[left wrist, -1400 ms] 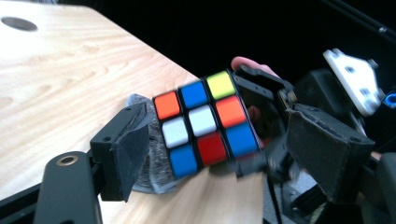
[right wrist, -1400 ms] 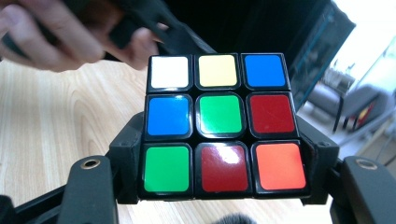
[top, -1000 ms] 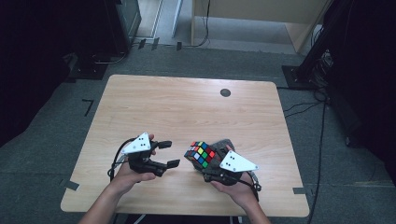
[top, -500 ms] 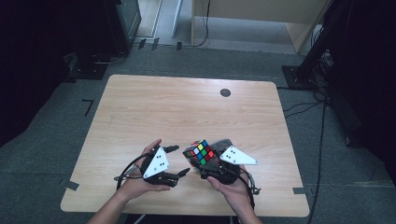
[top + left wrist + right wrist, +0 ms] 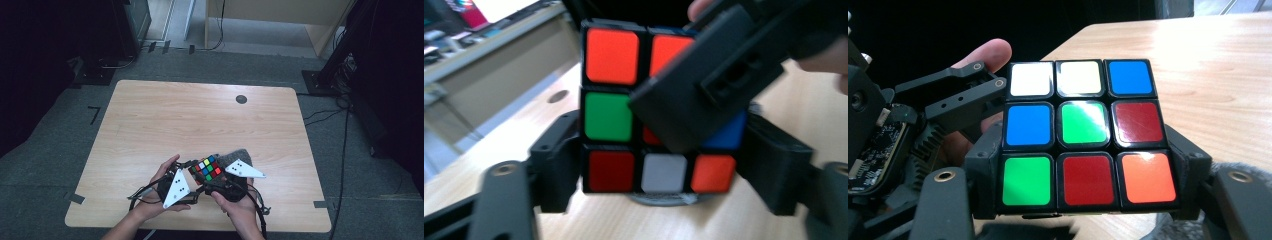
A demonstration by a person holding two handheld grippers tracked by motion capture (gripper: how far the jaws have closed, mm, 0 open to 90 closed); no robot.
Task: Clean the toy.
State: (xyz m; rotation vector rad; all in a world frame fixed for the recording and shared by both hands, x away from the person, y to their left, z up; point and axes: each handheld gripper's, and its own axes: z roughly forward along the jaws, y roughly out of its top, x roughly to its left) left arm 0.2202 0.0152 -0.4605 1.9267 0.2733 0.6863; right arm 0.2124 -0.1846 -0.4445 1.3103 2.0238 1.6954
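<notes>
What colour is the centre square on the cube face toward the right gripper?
Green, clearest in the right gripper view on the cube.

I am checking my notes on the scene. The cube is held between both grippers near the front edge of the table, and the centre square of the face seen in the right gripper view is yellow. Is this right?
Not quite: the centre square of the cube is green, as the right gripper view shows. The rest holds: left gripper and right gripper both clamp it near the table's front edge.

far tabletop: free; near edge: cube hemmed between both tools, no gap
</notes>
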